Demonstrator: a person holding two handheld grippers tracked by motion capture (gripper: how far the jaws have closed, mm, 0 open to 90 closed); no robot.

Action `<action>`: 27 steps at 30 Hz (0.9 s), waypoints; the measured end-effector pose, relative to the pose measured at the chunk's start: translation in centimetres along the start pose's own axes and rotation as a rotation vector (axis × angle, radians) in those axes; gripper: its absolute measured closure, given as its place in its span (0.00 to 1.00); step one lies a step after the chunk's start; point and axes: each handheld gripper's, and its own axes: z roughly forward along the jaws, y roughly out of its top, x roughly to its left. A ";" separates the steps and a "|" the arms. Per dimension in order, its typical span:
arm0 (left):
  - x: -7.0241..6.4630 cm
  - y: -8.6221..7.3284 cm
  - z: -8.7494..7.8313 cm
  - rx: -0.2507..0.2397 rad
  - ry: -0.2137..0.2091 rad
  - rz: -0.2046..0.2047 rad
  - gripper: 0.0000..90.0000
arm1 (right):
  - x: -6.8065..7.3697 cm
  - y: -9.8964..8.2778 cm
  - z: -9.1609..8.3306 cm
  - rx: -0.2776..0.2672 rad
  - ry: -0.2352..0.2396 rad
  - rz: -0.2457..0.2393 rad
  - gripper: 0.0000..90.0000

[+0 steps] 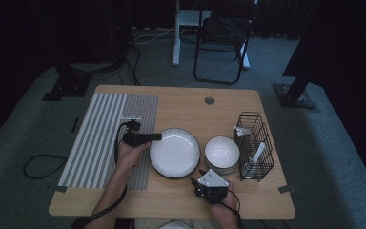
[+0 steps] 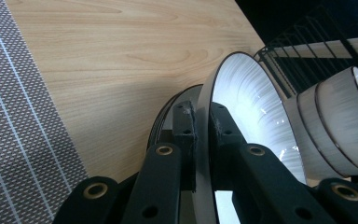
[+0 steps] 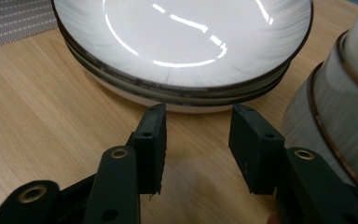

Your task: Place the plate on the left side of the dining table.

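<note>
High view, risk: the left gripper (image 1: 148, 137) grips only the left rim of the top plate (image 1: 175, 152); lifted from one edge, the plate could tip and slip from the pads, or drag the plate beneath it.
High view, place: the plate stack sits mid-counter (image 1: 181, 102), between the striped mat (image 1: 100, 138) and the stacked bowls (image 1: 222, 153); the wire rack (image 1: 254, 145) stands towards the right edge.
Left gripper view, grip: the left gripper (image 2: 201, 126) is narrow, both pads clamped on the thin rim of the top plate (image 2: 256, 112), which stands apart from the lower plate (image 2: 165, 116).
Right gripper view, state: the right gripper (image 3: 197, 140) is about half open, holding nothing, just short of the plate stack (image 3: 182, 51).
Right gripper view, risk: the bowls (image 3: 340, 112) lie close beside one jaw; a careless move could knock them.
</note>
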 end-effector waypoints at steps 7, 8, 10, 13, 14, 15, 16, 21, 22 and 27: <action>0.1 -0.1 -0.4 -0.027 -0.032 -0.023 0.94 | 0.0 -0.6 0.3 0.022 0.003 0.001 0.62; 0.1 0.0 -0.5 -0.032 -0.038 -0.028 0.94 | 0.0 -0.7 0.3 0.024 0.003 0.001 0.62; 0.2 0.0 -0.6 -0.036 -0.044 -0.032 0.94 | 0.0 -0.7 0.3 0.023 0.001 0.000 0.62; 0.2 0.3 -1.3 -0.059 -0.045 -0.036 0.94 | 0.1 -0.7 0.3 0.025 -0.002 -0.005 0.62; 0.2 0.3 -1.5 -0.062 -0.044 -0.035 0.94 | 0.1 -0.6 0.4 0.024 -0.002 -0.009 0.62; 0.3 0.4 -1.7 -0.067 -0.042 -0.037 0.94 | 0.1 -0.6 0.4 0.025 -0.002 -0.011 0.62; 0.3 0.4 -1.8 -0.070 -0.042 -0.039 0.94 | 0.1 -0.6 0.4 0.027 -0.002 -0.013 0.62; 0.7 0.5 -2.8 -0.098 -0.033 -0.053 0.94 | 0.1 -0.6 0.4 0.035 -0.001 -0.015 0.62; 0.8 0.5 -3.0 -0.102 -0.030 -0.054 0.94 | 0.1 -0.6 0.5 0.035 0.000 -0.018 0.62; 1.3 0.7 -4.2 -0.128 -0.008 -0.057 0.94 | 0.2 -0.5 0.6 0.045 0.006 -0.017 0.62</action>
